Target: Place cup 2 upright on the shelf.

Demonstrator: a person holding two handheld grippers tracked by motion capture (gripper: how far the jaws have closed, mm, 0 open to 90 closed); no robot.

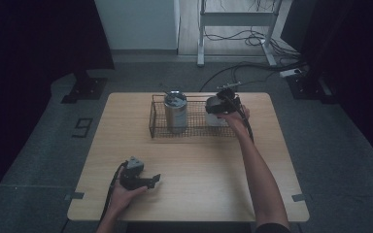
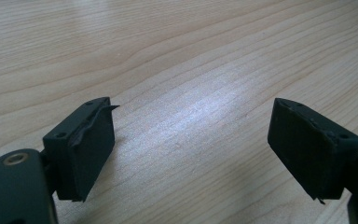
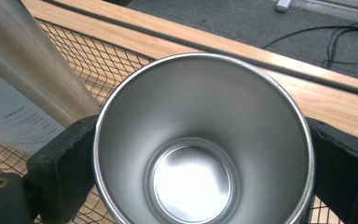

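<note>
An open steel cup (image 3: 200, 154) sits between the two jaws of my right gripper (image 1: 217, 105), which is shut on its sides and holds it over the right end of a wire mesh basket (image 1: 160, 131). The cup (image 1: 215, 103) is empty inside. A taller steel tumbler (image 1: 176, 111) with a lid stands upright in the basket's left half, and its side (image 3: 32, 70) passes close to the left of the held cup. My left gripper (image 1: 156, 180) rests on the table near the front left, open, with bare wood between its fingers (image 2: 81, 147).
The wooden table (image 1: 199, 170) has the basket along its far edge. A white paper label (image 3: 9, 121) lies in the basket by the tumbler. Beyond the table are grey floor, cables (image 1: 252, 39) and a white desk frame (image 1: 238, 19).
</note>
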